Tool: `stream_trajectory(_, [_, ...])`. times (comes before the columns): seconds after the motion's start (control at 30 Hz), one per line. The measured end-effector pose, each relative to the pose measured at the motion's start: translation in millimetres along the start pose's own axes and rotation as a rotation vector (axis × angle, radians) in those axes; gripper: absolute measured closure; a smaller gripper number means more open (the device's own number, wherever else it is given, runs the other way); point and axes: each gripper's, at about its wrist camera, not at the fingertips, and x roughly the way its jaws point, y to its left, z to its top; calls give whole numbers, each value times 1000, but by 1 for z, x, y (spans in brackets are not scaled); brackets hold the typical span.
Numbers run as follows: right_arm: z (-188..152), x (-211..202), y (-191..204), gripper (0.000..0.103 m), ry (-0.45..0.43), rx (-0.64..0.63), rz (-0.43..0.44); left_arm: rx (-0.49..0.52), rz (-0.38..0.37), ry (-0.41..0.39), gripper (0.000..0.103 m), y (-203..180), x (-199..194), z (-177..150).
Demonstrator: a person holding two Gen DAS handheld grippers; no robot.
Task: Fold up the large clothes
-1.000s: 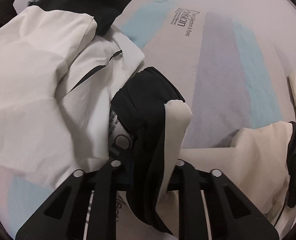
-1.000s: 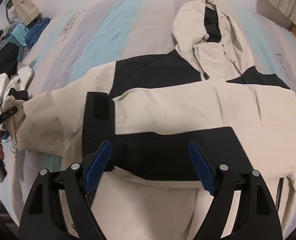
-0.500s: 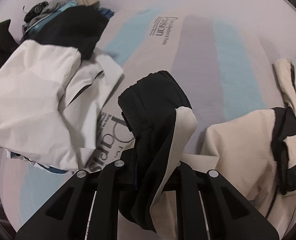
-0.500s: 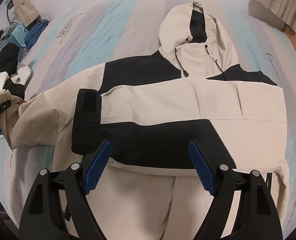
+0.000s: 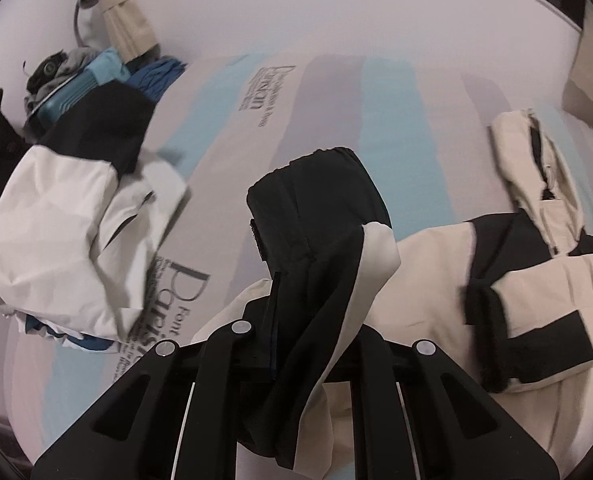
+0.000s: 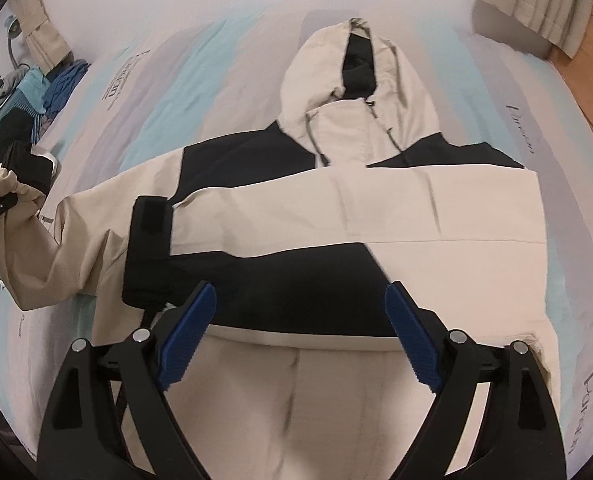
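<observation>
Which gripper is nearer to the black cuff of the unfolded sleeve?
Left. The left gripper is shut on the black cuff. The right gripper, jaws opening and empty, hovers over the jacket body, apart from it.

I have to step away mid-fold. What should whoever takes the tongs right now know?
Left tongs: shut on the jacket's black sleeve cuff, lifted off the bed.
Right tongs: empty, jaws opening, over the jacket.
Done: one sleeve is folded across the body; hood lies flat.
Left: fold the held sleeve in, then hood and body. A pile of clothes waits.
</observation>
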Motion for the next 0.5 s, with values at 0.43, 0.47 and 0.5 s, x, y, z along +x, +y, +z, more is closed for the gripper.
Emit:
stream_trajectory(0.43, [7, -17, -76, 9, -88, 28, -65, 56, -53, -5, 94, -104, -37, 0])
stream_trajectory(0.47, [9, -19, -82, 8, -97, 29, -72, 62, -59, -7, 94, -114, -40, 0])
stream_trajectory(0.5, [10, -20, -88, 8, -104, 29, -77, 68, -64, -9, 94, -125, -44, -1])
